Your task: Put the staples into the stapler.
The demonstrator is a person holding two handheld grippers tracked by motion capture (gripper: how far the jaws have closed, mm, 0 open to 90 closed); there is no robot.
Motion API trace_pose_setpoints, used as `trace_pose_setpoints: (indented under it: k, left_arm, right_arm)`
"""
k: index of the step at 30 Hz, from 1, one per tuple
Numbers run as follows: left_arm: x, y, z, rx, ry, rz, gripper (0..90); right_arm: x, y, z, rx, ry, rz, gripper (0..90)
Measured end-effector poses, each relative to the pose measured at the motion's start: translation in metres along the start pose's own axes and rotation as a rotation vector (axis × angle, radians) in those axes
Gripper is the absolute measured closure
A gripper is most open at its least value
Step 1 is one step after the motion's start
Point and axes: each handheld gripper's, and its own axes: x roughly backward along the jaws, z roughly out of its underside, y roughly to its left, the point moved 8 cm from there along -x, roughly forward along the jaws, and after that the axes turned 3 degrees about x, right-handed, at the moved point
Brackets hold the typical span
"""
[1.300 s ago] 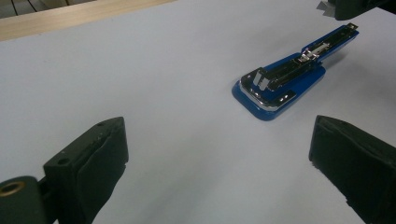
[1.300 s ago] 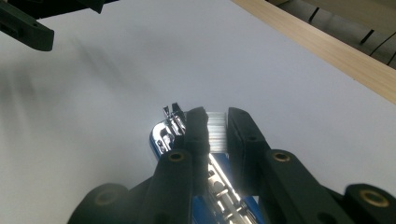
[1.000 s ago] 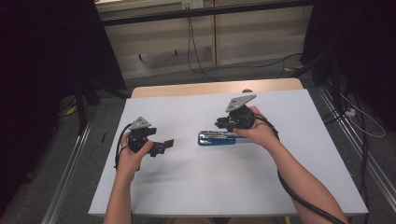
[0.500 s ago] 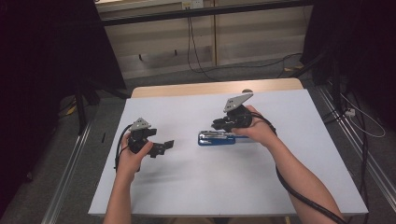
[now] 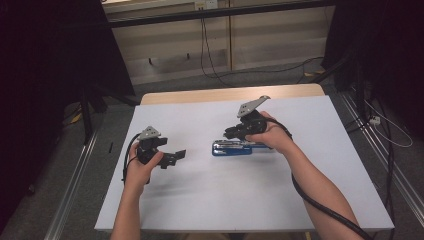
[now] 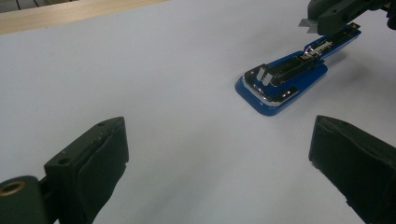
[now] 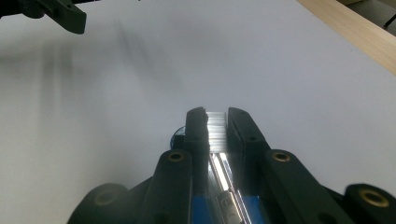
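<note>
A blue stapler (image 5: 240, 148) lies swung open flat on the white tabletop, its metal staple channel facing up (image 6: 280, 84). My right gripper (image 5: 229, 134) hovers low over the stapler's middle, tilted down to the left. Its jaws (image 7: 217, 116) are shut on a short silver strip of staples (image 7: 217, 128), and the stapler's channel (image 7: 224, 196) runs beneath them. My left gripper (image 5: 175, 157) rests left of the stapler, a hand's width away. In the left gripper view its jaws (image 6: 219, 149) stand wide open with nothing between them, pointing at the stapler's front end.
A white sheet (image 5: 200, 200) covers the table, with a strip of bare wood (image 5: 225, 94) along the far edge. Cables trail from both grippers. Dark stands and floor cables lie beyond the table.
</note>
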Motion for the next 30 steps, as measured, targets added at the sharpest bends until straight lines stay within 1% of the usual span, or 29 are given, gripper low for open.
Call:
trace_pose_setpoints:
  k: [1,5,8,10,11,13,15,16,19,23,25,27,30]
  left_arm:
    - [0.000,0.000,0.000,0.008,-0.002,0.000,4.9]
    - [-0.001,0.000,0.002,0.017,0.001,0.002,4.9]
    - [-0.001,0.000,0.002,0.017,-0.001,0.003,4.9]
    - [-0.001,0.001,0.001,0.010,0.000,0.001,4.9]
    - [-0.002,0.000,0.001,0.015,0.000,0.005,4.9]
    - [-0.002,0.000,0.002,0.016,0.001,0.006,4.8]
    - [-0.003,0.001,0.002,0.010,0.002,0.003,4.9]
    - [-0.003,0.001,0.002,0.021,0.006,0.006,4.9]
    - [-0.003,0.002,0.003,0.017,0.008,0.003,4.9]
    - [-0.004,0.002,0.002,0.013,0.008,0.001,4.9]
    - [-0.005,0.001,0.003,0.018,0.011,0.002,4.9]
    - [-0.006,0.001,0.003,0.012,0.018,0.003,4.8]
    - [-0.007,0.001,0.004,0.018,0.023,0.003,4.9]
  right_arm:
    - [-0.001,-0.001,0.000,0.003,0.001,-0.002,79.0]
    - [-0.003,-0.002,-0.001,0.005,0.002,-0.009,79.1]
    - [-0.004,-0.005,-0.001,0.009,0.009,-0.004,79.0]
    - [-0.005,-0.006,-0.002,0.004,0.006,-0.011,79.1]
    - [-0.005,-0.007,-0.002,0.000,0.009,-0.011,79.1]
    - [-0.006,-0.006,-0.002,0.011,0.021,-0.024,79.1]
    - [-0.007,-0.007,-0.002,0.013,0.029,-0.021,79.1]
    - [-0.007,-0.008,-0.002,0.016,0.029,-0.023,79.1]
    - [-0.008,-0.010,-0.004,0.009,0.018,-0.028,79.1]
    - [-0.010,-0.011,-0.003,0.025,0.032,-0.030,79.1]
    - [-0.012,-0.012,-0.002,0.025,0.035,-0.035,79.1]
    - [-0.012,-0.013,-0.002,0.027,0.031,-0.035,79.1]
    - [-0.013,-0.014,-0.001,0.030,0.024,-0.044,79.1]
